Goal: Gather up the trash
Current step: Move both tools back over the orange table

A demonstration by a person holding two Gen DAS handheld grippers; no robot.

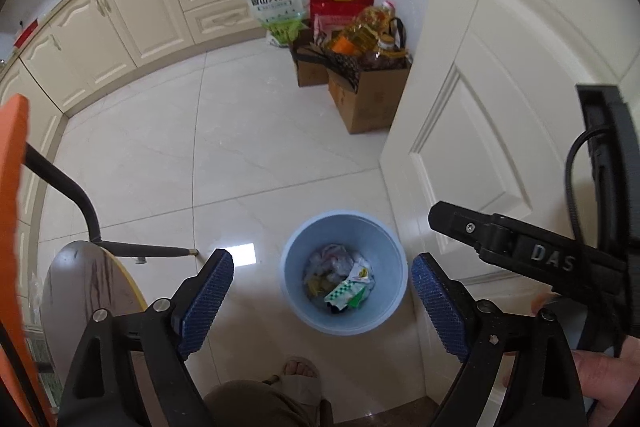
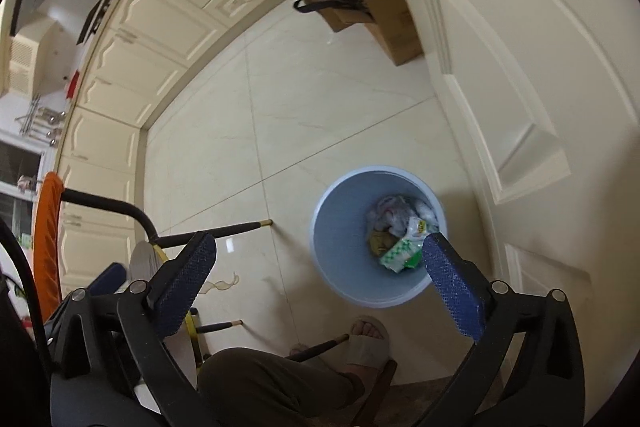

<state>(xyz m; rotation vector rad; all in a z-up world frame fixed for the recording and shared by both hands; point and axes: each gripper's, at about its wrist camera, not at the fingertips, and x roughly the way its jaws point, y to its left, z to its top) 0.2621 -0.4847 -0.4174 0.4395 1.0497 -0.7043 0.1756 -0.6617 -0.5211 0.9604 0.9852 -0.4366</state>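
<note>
Left gripper [image 1: 322, 297] agape over trash-filled blue bin [image 1: 298, 247].

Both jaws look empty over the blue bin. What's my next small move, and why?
Probably lift both grippers away from the blue bin and look for more trash. The left gripper and right gripper stand open with nothing between the jaws, and wrappers already lie inside the bin.
</note>
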